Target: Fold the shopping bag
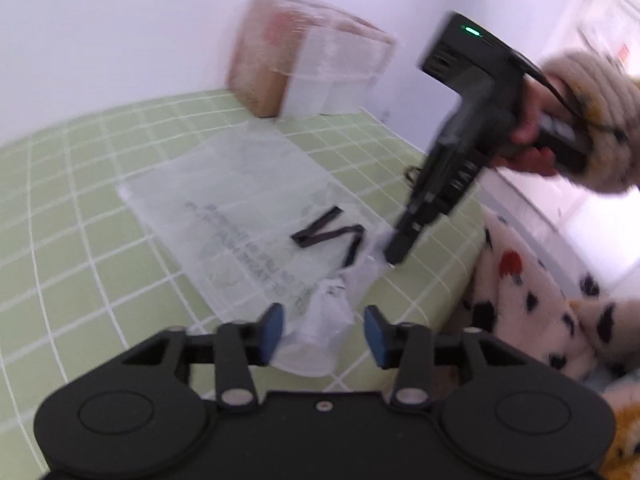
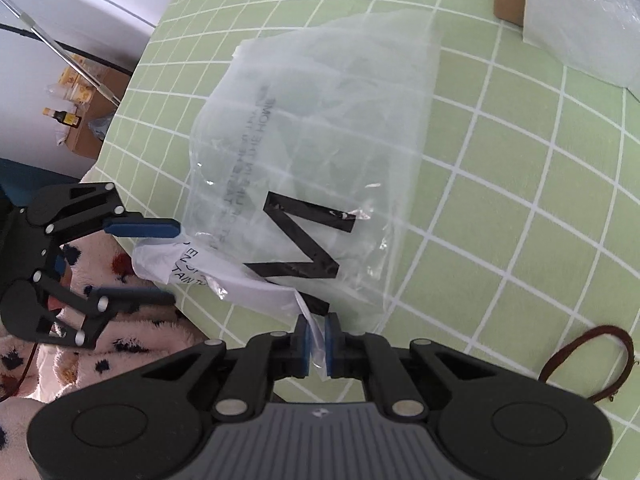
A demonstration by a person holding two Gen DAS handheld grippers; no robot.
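Note:
A translucent plastic shopping bag (image 2: 316,128) with a black zigzag mark and printed text lies flat on the green checked tablecloth (image 2: 520,184). It also shows in the left wrist view (image 1: 240,200). My right gripper (image 2: 317,346) is shut on the bag's near handle strip. In the left wrist view it (image 1: 394,258) comes down onto the bag's right edge. My left gripper (image 1: 323,330) is open, its jaws either side of the other crumpled handle (image 1: 324,320) at the table's near edge. It shows in the right wrist view (image 2: 174,262), open at the bag's left corner.
A cardboard box (image 1: 262,68) wrapped in bubble film (image 1: 340,68) stands at the back against the wall. A brown cord loop (image 2: 592,360) lies on the cloth at the right. A spotted fleece (image 1: 532,304) hangs past the table edge. A box with bottles (image 2: 80,120) sits beyond the table's left side.

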